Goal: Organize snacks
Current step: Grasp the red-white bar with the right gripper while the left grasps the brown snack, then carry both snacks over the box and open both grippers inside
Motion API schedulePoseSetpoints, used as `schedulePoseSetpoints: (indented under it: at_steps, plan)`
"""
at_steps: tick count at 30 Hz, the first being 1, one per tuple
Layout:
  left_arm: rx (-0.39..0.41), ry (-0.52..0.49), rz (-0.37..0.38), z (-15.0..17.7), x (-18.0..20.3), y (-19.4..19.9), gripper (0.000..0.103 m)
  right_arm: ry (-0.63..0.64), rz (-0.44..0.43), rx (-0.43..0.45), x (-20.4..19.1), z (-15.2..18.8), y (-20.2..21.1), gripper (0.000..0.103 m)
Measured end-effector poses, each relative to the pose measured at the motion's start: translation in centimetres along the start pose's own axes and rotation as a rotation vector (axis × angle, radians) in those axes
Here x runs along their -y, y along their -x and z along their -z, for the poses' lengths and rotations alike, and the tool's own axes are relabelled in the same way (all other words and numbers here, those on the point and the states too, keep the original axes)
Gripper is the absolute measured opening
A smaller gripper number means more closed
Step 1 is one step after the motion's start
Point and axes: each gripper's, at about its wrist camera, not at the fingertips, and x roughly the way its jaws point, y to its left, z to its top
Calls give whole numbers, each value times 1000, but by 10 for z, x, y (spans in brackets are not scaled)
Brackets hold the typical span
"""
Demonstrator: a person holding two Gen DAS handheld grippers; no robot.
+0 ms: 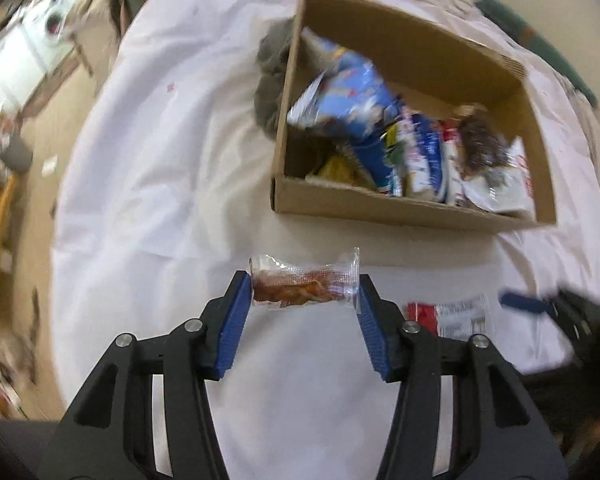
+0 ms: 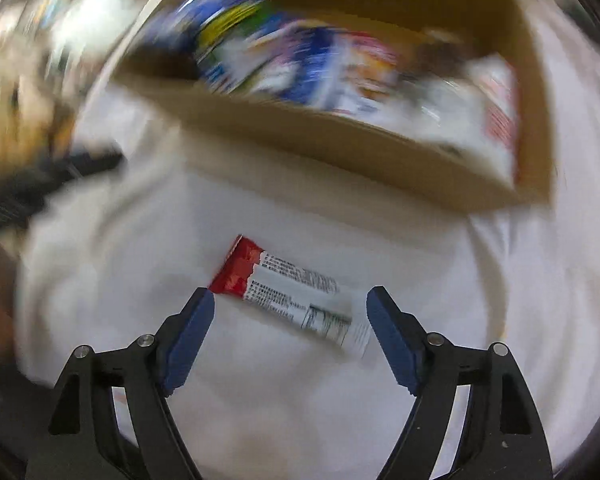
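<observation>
1. Snacks fill a cardboard box (image 1: 404, 204) on a white cloth (image 1: 160, 160), packets standing blue, yellow, white and red inside.
2. The left tool (image 1: 304, 294) clamps a clear packet (image 1: 304, 284) of brown snack end to end between its blue pads, in front of the box.
3. The right tool (image 2: 290, 304) hangs with its jaws wide over a red-and-white bar (image 2: 292, 294) lying on the cloth, just short of the box (image 2: 340, 136); whether the left pad touches the bar's red end cannot be told.
4. A grey cloth (image 1: 270, 80) lies against the box's far left side.
</observation>
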Motion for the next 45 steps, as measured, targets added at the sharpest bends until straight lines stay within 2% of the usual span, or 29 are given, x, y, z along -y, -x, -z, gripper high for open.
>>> schedulePoseSetpoints:
  at_steps: [1,3,6,8,10,12,13,16,20,24,27,32,38,45]
  plan:
    - [17,-39,-22,1,1,7,49,65,34,-10,-6,-3,-6,81]
    - [40,-73,-48,3,4,14,48,156,36,-49,-13,-6,-19,81]
    - [46,-41,-32,4,-3,16,49,252,66,-90,-16,-8,-38,81]
    - [42,-12,-27,7,-10,14,49,240,44,-103,-11,-11,-45,80]
    - [35,24,-13,6,-12,9,49,211,12,-88,-6,-12,-44,70]
    - [33,39,-9,6,-9,1,49,233,-3,-79,-9,-11,-40,39]
    - [39,32,-17,5,-7,1,49,239,-8,-80,-11,-9,-38,34]
    - [68,-7,-58,6,0,4,49,232,-29,-71,-11,-4,-32,33]
    - [90,-16,-63,6,3,8,49,150,-101,-16,-5,2,-9,33]
    - [149,-28,-67,7,7,21,48,86,-152,87,-2,5,32,33]
    - [216,-44,-66,9,14,32,49,-12,-215,185,11,2,62,33]
    - [268,-65,-61,11,23,39,49,-120,-256,299,27,-17,91,33]
    - [295,-68,-41,-5,30,48,49,-249,-299,412,53,-23,106,33]
    - [325,-98,-17,-38,41,47,49,-407,-310,483,83,-28,102,33]
